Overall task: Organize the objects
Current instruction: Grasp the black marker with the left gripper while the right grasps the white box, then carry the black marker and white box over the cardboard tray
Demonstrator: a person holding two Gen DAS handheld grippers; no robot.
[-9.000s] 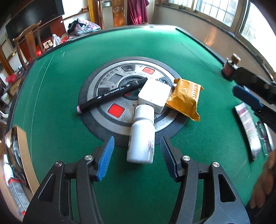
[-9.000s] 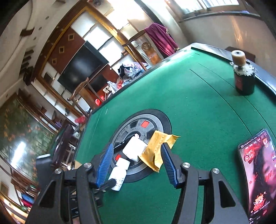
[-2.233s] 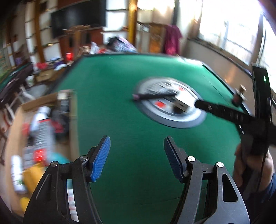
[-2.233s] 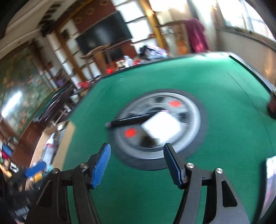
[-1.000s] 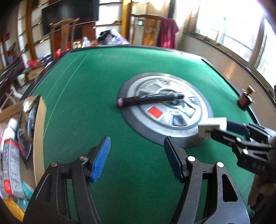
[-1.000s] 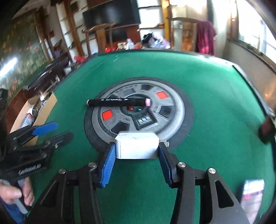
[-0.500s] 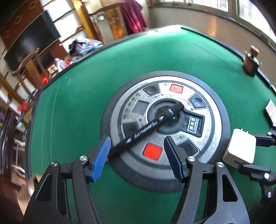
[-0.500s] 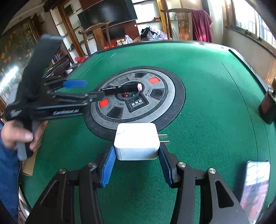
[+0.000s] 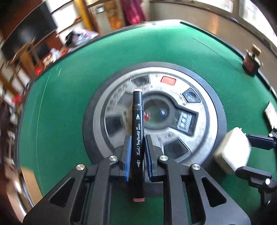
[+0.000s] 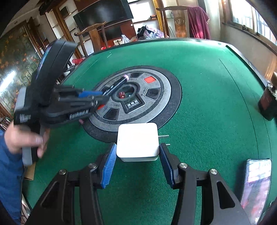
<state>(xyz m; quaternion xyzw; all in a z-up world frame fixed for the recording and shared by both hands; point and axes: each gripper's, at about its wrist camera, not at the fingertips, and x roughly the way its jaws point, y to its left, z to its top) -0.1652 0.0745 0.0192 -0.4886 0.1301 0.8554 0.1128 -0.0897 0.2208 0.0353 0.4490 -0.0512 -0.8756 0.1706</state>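
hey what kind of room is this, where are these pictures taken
Probably a home living or game room. The work surface is a green felt automatic mahjong table with a round dice console in its middle, and behind it stand a wall television and wooden chairs.

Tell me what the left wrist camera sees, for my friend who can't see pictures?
The left gripper is shut on a black art marker that points straight ahead over the round grey hub of a green table. At right, the right gripper holds a white charger block.

Black gripper frames (image 10: pixel 136 166), blue pads (image 10: pixel 109 168), silver screws, blue sleeve (image 10: pixel 8 176)
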